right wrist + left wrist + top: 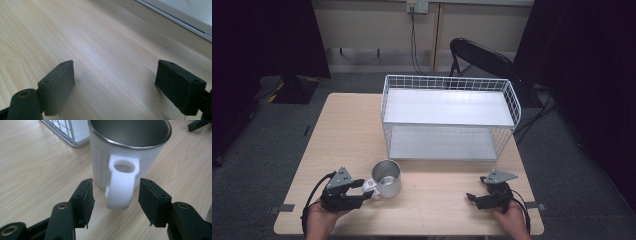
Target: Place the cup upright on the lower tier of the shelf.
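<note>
A white mug [387, 177] with a steel inside stands upright on the wooden table [347, 130], near the front left. Its white handle [122, 187] points toward my left gripper [368, 190]. In the left gripper view the two black pads [86, 200] stand either side of the handle, with a gap showing on each side, so the left gripper [116, 192] is open around it. My right gripper [474, 198] rests near the front right edge. It is open [115, 82] over bare wood with nothing between its pads.
A white wire rack [449, 80] with two grey shelves takes up the back middle of the table; its corner [67, 132] lies just behind the mug. A black chair [477, 55] stands beyond the table. Bare wood lies between the two grippers.
</note>
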Demonstrator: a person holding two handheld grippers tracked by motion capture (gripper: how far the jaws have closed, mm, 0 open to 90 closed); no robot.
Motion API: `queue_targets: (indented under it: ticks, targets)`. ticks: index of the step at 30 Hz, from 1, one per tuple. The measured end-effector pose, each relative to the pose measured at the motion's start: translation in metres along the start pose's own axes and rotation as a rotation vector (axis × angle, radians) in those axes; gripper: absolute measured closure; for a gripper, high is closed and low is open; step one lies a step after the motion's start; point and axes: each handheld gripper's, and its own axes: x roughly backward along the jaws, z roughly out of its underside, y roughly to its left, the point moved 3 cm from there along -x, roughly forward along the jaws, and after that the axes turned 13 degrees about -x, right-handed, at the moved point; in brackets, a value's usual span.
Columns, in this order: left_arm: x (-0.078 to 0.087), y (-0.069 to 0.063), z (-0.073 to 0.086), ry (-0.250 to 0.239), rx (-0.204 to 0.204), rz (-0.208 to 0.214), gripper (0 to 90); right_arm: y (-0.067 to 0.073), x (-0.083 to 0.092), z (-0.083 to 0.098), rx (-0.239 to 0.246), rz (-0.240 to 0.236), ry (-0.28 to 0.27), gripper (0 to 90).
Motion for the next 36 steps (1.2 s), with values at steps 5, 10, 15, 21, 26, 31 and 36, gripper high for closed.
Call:
queue_targets:
  ticks: [5, 10, 15, 21, 26, 31, 36]
  targets:
    - [-0.0038, 0.0006, -0.0006, 0.008, 0.001, 0.014, 51.9, 0.0000, 0.0000, 0.0000, 0.000, 0.000, 0.000, 14.8]
    - [-0.0043, 0.0005, -0.0041, 0.010, -0.010, 0.021, 54.9, 0.0000, 0.0000, 0.0000, 0.000, 0.000, 0.000, 14.8]
    - [-0.0070, -0.0003, -0.0046, 0.029, -0.011, 0.034, 59.4, 0.0000, 0.0000, 0.0000, 0.000, 0.000, 0.000, 14.8]
    - [-0.0057, 0.0010, -0.0061, 0.030, -0.015, 0.031, 64.1, 0.0000, 0.0000, 0.0000, 0.000, 0.000, 0.000, 14.9]
    - [-0.0073, 0.0024, -0.0060, 0.031, -0.002, 0.037, 68.0, 0.0000, 0.0000, 0.0000, 0.000, 0.000, 0.000, 14.9]
    - [-0.0080, -0.0002, -0.0081, 0.041, -0.032, 0.050, 69.8, 0.0000, 0.0000, 0.0000, 0.000, 0.000, 0.000, 14.8]
    - [-0.0089, -0.0035, -0.0105, 0.052, -0.059, 0.044, 71.2, 0.0000, 0.0000, 0.0000, 0.000, 0.000, 0.000, 14.9]
